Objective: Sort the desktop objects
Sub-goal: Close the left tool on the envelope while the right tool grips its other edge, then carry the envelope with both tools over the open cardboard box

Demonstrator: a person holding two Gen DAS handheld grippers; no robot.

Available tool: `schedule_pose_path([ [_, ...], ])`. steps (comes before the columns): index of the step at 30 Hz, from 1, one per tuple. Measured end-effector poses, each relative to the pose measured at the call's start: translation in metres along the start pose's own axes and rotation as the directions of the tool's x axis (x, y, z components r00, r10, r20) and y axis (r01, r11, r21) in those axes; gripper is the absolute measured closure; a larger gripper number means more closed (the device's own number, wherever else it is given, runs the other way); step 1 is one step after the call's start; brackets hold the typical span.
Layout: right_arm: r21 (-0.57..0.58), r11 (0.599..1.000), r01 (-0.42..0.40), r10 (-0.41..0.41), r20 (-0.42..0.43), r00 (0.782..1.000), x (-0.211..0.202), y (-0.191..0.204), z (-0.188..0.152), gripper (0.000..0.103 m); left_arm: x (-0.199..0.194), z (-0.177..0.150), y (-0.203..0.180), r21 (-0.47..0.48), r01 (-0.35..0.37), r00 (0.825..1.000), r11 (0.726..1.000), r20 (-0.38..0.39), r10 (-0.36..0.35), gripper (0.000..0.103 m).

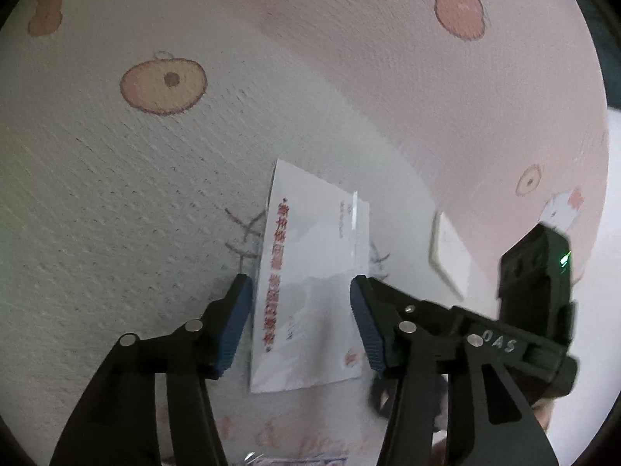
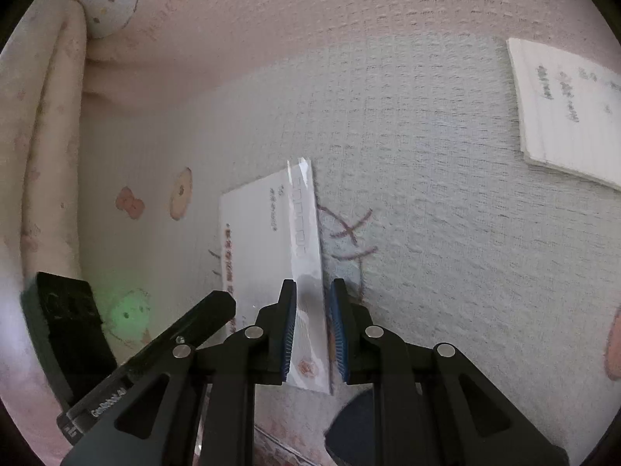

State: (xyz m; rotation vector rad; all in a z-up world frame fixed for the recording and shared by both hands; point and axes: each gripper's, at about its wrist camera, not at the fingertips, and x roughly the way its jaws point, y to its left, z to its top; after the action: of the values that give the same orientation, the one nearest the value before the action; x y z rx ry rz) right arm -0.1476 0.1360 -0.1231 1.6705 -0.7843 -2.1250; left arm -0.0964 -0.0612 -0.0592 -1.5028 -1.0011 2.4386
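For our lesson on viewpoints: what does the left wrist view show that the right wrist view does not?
Only the left wrist view shows the left gripper with jaws wide either side of the envelope, and a red dot printed on the cloth. Only the right wrist view shows the right gripper with jaws narrow at the envelope's edge, and a notepad. Both show the envelope lying on the patterned cloth.

Smooth paper envelope (image 1: 310,272), rough woven cloth (image 1: 136,213)
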Motion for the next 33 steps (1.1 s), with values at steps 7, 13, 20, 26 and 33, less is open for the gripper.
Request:
schedule_pose_path([
  [7,0.06,0.995,-0.077,0.076,0.019,0.997,0.0,-0.014,0.007,0.089,0.007,0.016,0.01,-0.035,0.029,1.0,0.999,-0.002,-0.03,0.056],
  [13,0.024,0.999,0.021,-0.022,0.056,0.998,-0.013,-0.007,0.001,0.089,-0.005,0.005,0.02,-0.055,-0.009,1.0,0.998,0.012,0.009,0.083],
  [20,-0.115,0.986,0.125,-0.114,0.097,0.989,-0.027,0.013,-0.008,0.088,-0.022,-0.002,0.022,-0.069,0.025,0.999,0.997,0.035,-0.022,0.083],
  [26,-0.137,0.984,0.113,-0.096,0.127,0.987,-0.044,0.027,-0.015,0.088,-0.044,-0.005,0.021,-0.052,0.047,0.997,0.998,0.059,-0.044,0.084],
  [33,-0.153,0.982,0.107,-0.079,0.178,0.981,-0.076,0.04,-0.022,0.088,-0.088,-0.008,0.02,-0.025,0.088,0.991,0.996,0.099,-0.086,0.084],
])
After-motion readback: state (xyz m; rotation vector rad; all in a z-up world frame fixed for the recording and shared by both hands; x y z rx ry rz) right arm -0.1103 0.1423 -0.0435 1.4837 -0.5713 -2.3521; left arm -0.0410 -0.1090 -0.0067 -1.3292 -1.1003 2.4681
